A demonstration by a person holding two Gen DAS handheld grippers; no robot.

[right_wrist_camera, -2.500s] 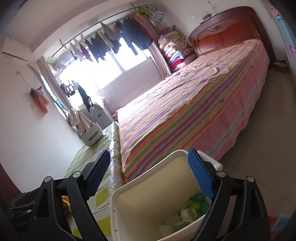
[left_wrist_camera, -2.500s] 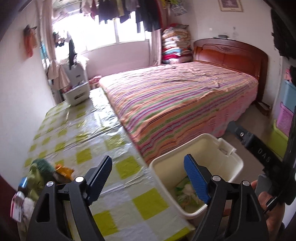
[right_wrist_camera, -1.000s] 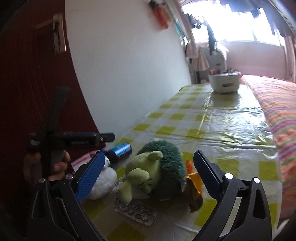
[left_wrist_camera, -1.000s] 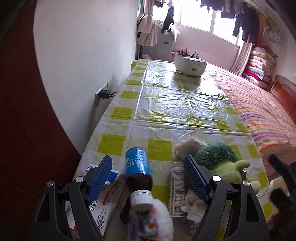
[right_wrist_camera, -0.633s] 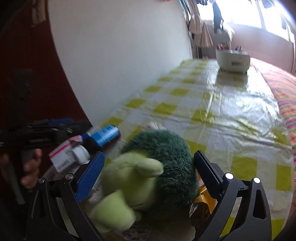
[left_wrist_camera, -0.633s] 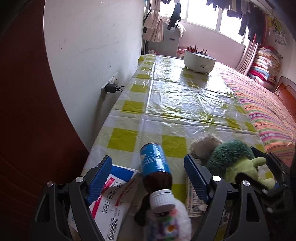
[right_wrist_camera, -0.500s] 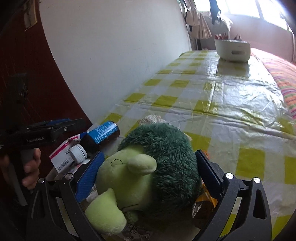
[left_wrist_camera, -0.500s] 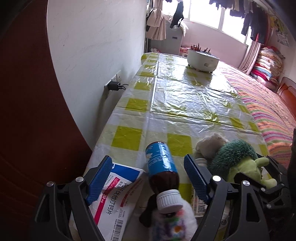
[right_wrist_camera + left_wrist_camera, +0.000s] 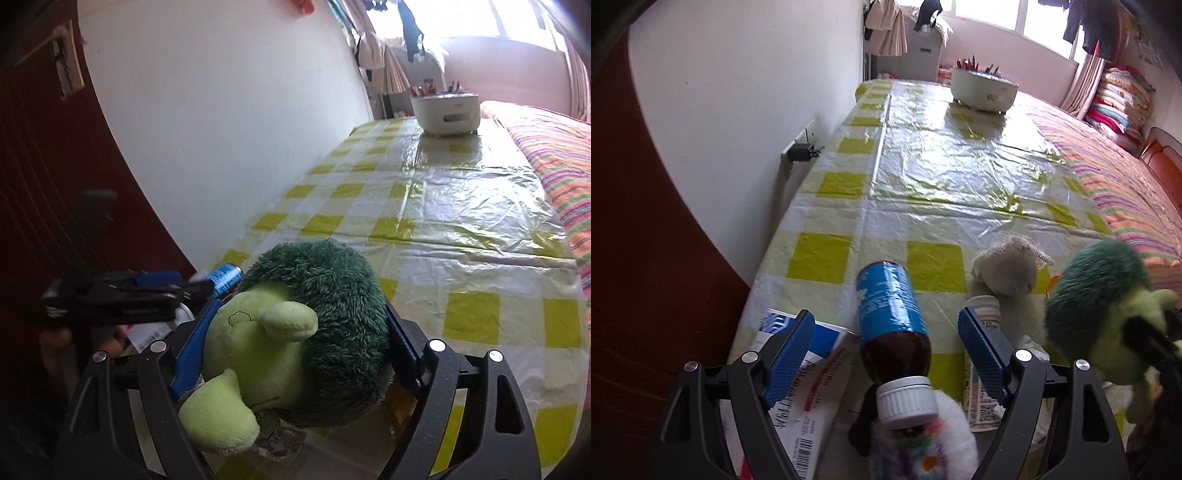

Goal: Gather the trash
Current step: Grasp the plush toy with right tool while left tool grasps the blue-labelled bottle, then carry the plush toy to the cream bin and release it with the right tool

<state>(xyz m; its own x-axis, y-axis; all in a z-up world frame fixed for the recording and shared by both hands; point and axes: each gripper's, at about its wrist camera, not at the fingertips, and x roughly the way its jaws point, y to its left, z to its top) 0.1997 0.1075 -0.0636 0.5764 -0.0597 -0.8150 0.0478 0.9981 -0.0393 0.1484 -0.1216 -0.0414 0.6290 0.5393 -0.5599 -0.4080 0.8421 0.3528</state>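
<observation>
Desk (image 9: pixel 945 177): long, under a glossy crinkled plastic cloth in yellow-and-white checks; a round white pot (image 9: pixel 984 88) of pencils stands at the far end. Both tools have swung from the bin beside the bed to the cluttered near end, so the work has turned from dropping off to picking the next piece.

Plush toy (image 9: pixel 306 332): soft, shaggy dark-green back, smooth lime face and limbs. The right tool (image 9: pixel 295 350) has closed in around it within the last second; its blue ribbed pads flank both sides, though firm contact cannot be confirmed. Likely the toy is being shifted to reach litter beneath.

Medicine carton (image 9: pixel 798 373): flat white card, blue and red print, barcode, lying at the desk's near-left corner.

Brown bottle (image 9: pixel 892 328): cylindrical, blue label, ridged white cap, lying on its side between the pads of the left tool (image 9: pixel 886 354), which stands wide and apart from it.

White pill bottle (image 9: pixel 982 317): small plastic cylinder beside the right pad.

Cream fabric wad (image 9: pixel 1008 269): woolly, rounded, just beyond.
</observation>
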